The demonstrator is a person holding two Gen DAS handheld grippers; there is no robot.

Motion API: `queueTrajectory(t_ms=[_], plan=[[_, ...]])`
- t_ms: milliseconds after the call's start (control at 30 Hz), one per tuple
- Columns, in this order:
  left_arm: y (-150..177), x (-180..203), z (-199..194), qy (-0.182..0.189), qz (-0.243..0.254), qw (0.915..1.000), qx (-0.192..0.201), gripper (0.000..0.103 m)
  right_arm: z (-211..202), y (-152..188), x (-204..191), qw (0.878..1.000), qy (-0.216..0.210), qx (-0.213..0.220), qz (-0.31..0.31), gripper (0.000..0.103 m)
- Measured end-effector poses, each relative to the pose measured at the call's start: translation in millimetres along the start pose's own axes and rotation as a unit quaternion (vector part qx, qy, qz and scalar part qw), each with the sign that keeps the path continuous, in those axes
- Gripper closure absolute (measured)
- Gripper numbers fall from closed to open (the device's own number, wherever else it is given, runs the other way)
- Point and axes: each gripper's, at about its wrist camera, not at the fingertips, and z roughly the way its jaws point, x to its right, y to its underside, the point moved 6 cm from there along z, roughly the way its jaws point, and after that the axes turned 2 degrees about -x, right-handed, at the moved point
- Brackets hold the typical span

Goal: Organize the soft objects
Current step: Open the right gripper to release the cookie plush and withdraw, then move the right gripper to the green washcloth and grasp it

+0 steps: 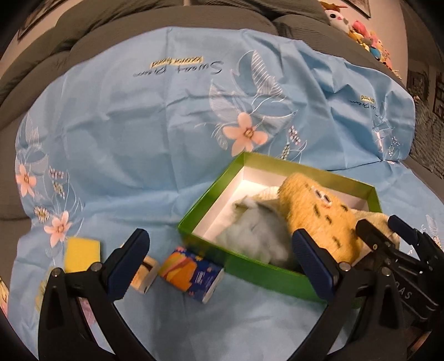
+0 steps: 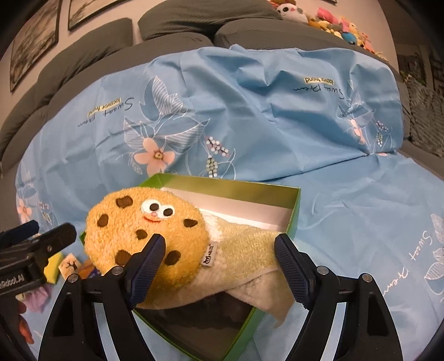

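A green box (image 1: 205,205) (image 2: 295,211) sits on the blue floral sheet. In it lie a cookie plush with a face (image 2: 144,236) (image 1: 319,211), a pale green and cream cloth (image 2: 249,250) draped over the box's near edge, and a grey-blue fluffy toy (image 1: 255,233). My right gripper (image 2: 219,255) is open, its jaws either side of the cloth and the plush, holding nothing. My left gripper (image 1: 219,255) is open and empty over the box's near left corner. A yellow sponge (image 1: 82,254) (image 2: 52,265), a small printed cube (image 1: 145,275) (image 2: 69,266) and an orange-blue packet (image 1: 191,273) lie left of the box.
The sheet (image 1: 138,125) covers a grey couch seat with cushions (image 2: 177,25) behind. A pile of plush toys (image 2: 333,22) sits at the far right on the couch back. Framed pictures (image 2: 33,36) hang on the wall at the left.
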Motion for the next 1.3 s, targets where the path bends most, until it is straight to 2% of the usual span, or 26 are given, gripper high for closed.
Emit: queueTrajectory(t_ms=[167, 267, 367, 533, 633, 800, 900, 1000, 1100, 1200, 1300], plan=[[7, -10, -8, 0.019, -0.025, 0.9995, 0.007, 0.001, -3, 2, -13, 1.000, 0.008, 0.013, -0.018, 0.022], [16, -9, -20, 0.031, -0.022, 0.9991, 0.020, 0.001, -9, -1, -16, 0.999, 0.016, 0.034, -0.024, 0.022], [31, -13, -31, 0.043, -0.019, 0.9987, 0.021, 0.001, -13, -2, -19, 0.999, 0.006, 0.045, -0.019, 0.021], [53, -38, -35, 0.015, -0.028, 0.9994, 0.017, 0.001, -10, 3, -35, 0.999, -0.011, 0.038, -0.033, 0.021], [56, -63, -37, -0.002, -0.043, 0.9990, 0.013, 0.001, -15, 8, -54, 0.997, -0.022, 0.049, -0.061, 0.021], [58, -133, -62, -0.027, -0.113, 0.9929, 0.025, 0.001, -36, 20, -97, 0.988, -0.061, 0.083, -0.119, 0.021], [61, -181, -73, -0.032, -0.168, 0.9852, 0.015, 0.001, -48, 34, -134, 0.977, -0.117, 0.081, -0.159, 0.021], [70, -220, -79, -0.027, -0.221, 0.9749, -0.003, 0.001, -53, 59, -179, 0.957, -0.201, 0.044, -0.203, 0.021], [84, -251, -73, 0.019, -0.279, 0.9598, -0.029, 0.002, -53, 86, -229, 0.931, -0.269, 0.001, -0.246, 0.021], [93, -266, -69, 0.035, -0.306, 0.9504, -0.042, 0.002, -48, 105, -273, 0.911, -0.326, -0.050, -0.249, 0.022], [97, -277, -72, 0.046, -0.328, 0.9427, -0.042, 0.002, -32, 112, -304, 0.904, -0.350, -0.080, -0.231, 0.022]])
